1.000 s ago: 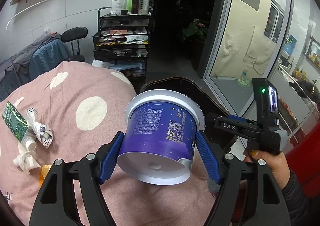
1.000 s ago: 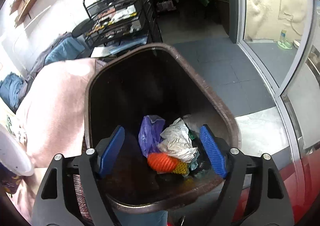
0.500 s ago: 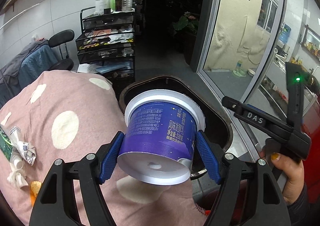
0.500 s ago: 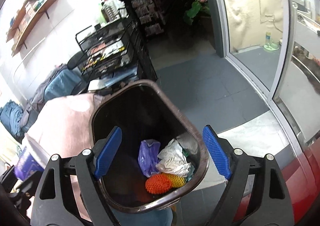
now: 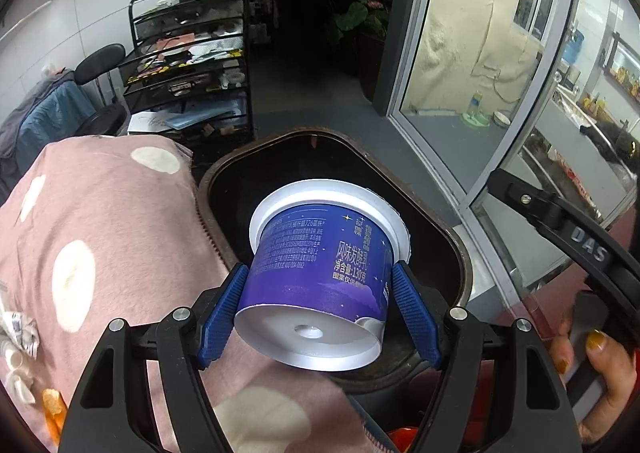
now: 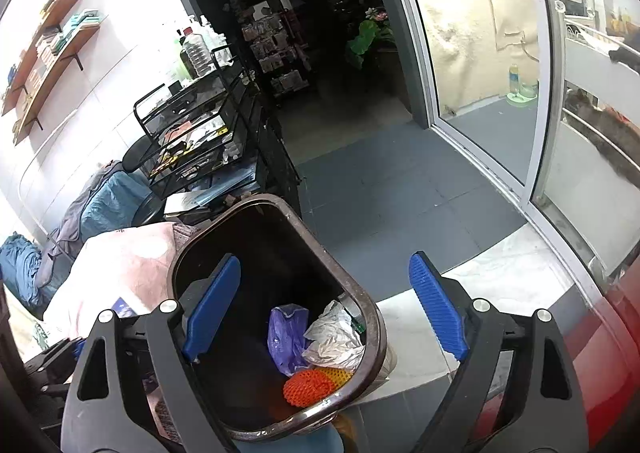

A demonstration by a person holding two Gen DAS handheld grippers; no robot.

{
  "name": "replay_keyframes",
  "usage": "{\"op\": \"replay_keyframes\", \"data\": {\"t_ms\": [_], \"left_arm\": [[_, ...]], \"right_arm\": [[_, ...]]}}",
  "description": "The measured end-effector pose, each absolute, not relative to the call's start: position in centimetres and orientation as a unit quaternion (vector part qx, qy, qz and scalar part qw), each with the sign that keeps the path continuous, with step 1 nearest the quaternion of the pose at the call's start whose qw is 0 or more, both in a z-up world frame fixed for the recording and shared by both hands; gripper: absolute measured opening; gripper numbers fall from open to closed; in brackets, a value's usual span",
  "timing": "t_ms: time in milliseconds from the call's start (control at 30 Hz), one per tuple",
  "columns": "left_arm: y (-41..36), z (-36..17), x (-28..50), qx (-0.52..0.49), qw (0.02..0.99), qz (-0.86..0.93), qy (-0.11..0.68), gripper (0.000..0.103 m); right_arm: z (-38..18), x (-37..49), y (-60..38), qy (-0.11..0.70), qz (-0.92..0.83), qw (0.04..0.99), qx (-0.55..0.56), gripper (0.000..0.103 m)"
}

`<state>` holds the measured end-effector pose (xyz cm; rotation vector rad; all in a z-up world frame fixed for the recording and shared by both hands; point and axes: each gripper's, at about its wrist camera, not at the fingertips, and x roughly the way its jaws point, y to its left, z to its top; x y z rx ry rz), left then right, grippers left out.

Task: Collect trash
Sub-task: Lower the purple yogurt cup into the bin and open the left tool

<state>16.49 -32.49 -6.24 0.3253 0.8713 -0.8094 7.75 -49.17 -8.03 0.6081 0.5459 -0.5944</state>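
My left gripper (image 5: 318, 311) is shut on a purple yogurt cup (image 5: 320, 257) with a white rim, its bottom tilted towards the camera. The cup hangs over the mouth of the dark brown trash bin (image 5: 460, 253), beside the pink dotted cloth (image 5: 100, 237). In the right wrist view the bin (image 6: 372, 317) holds a purple bag (image 6: 286, 337), crumpled white wrapping (image 6: 334, 337) and an orange net (image 6: 308, 387). My right gripper (image 6: 324, 311) hovers above the bin; its jaws are opening and nothing is between them. A hand (image 5: 592, 369) holds the right gripper at the left wrist view's right edge.
Crumpled paper (image 5: 18, 327) and orange scraps (image 5: 52, 407) lie on the cloth at the left. A black wire cart (image 5: 188, 69) with bottles stands behind, next to a chair (image 5: 96, 61) draped with clothes. A glass sliding door (image 6: 496, 93) is on the right, above grey floor (image 6: 380, 189).
The left gripper has carried the cup from over the cloth to above the bin's mouth. The right gripper has risen away from the bin and its jaws have widened.
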Motion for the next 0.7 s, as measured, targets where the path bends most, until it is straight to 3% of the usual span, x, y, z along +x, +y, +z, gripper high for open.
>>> {"op": "replay_keyframes", "data": {"t_ms": [267, 500, 700], "left_arm": [[-34.5, -7.6, 17.3, 0.166, 0.797, -0.382, 0.438, 0.073], [-35.2, -8.5, 17.1, 0.200, 0.793, -0.375, 0.437, 0.092], [-34.5, -8.4, 17.5, 0.187, 0.795, -0.372, 0.442, 0.093]], "right_arm": [[-8.3, 7.4, -49.7, 0.260, -0.293, 0.870, 0.300, 0.086], [-8.3, 7.4, -49.9, 0.260, -0.293, 0.870, 0.300, 0.086], [-8.4, 7.3, -49.8, 0.259, -0.292, 0.871, 0.299, 0.087]]}}
